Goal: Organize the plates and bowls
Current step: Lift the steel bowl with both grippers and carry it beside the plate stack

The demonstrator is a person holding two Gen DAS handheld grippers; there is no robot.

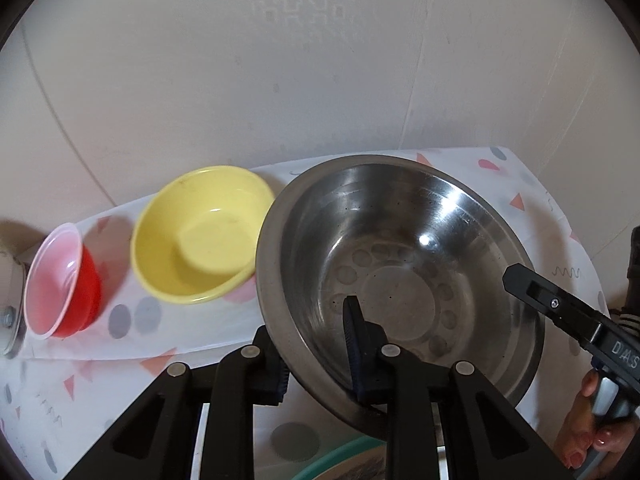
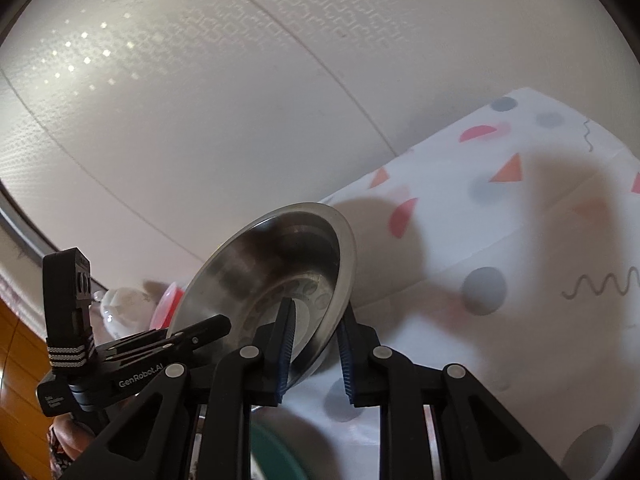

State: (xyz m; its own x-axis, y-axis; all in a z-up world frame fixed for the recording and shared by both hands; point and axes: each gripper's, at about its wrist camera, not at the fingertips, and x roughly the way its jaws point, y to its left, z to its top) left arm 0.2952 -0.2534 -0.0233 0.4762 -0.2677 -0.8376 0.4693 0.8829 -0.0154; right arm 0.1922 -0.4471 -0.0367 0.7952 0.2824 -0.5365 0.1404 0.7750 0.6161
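Steel round bowl (image 1: 400,280) is hanging tilted between my grippers, left gripper (image 1: 320,356) and right gripper (image 2: 316,348) each clamping opposite rim edges. I'm judging uneven pulling could slip that slick rim free, dropping it onto the yellow plastic bowl (image 1: 200,236) left of my left gripper.

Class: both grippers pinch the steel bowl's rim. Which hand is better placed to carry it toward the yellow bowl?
Left. The left gripper grips the steel bowl on the side nearest the yellow bowl.

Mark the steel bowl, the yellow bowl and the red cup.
steel bowl (image 1: 400,300), left wrist view, inside bottom.
yellow bowl (image 1: 200,236), left wrist view, inner floor.
red cup (image 1: 86,292), left wrist view, red outer wall.
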